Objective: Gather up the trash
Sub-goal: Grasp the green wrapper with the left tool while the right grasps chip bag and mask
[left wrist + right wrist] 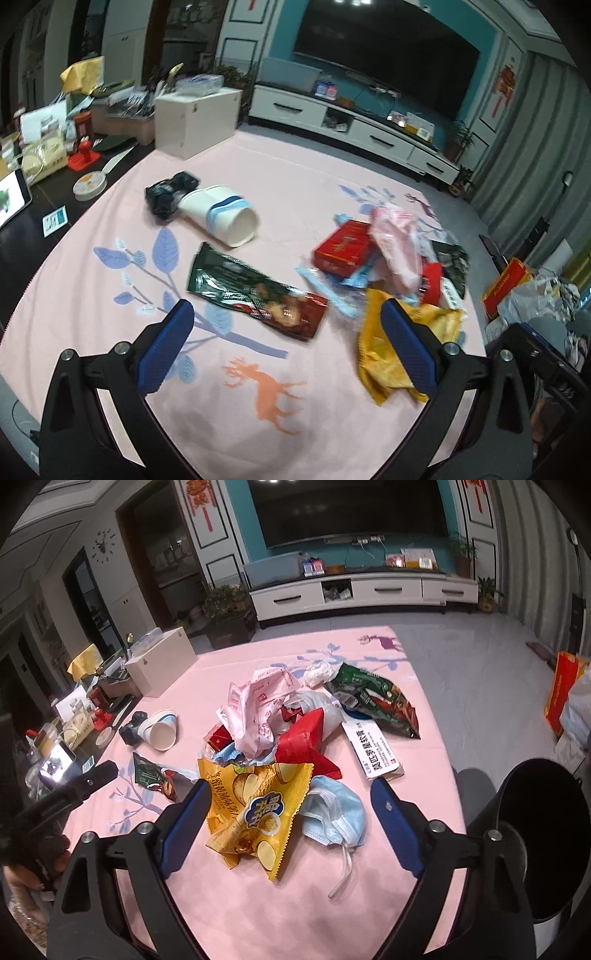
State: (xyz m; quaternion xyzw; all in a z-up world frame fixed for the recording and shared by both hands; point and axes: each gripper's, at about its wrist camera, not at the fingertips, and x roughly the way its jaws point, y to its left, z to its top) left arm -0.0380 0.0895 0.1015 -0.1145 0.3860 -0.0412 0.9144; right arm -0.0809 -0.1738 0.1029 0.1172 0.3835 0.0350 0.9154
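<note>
Both grippers agape: right gripper (288, 801) over yellow chip bag (255, 805).

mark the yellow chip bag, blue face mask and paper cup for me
yellow chip bag (255, 805), right wrist view, centre of its printed front
blue face mask (334, 818), right wrist view, pleated middle
paper cup (221, 216), left wrist view, side wall

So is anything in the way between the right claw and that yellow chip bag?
Nothing visible. The yellow chip bag lies on top of the pile's near edge, between the open fingers of the right claw. The blue face mask sits beside it, not over it.
</note>
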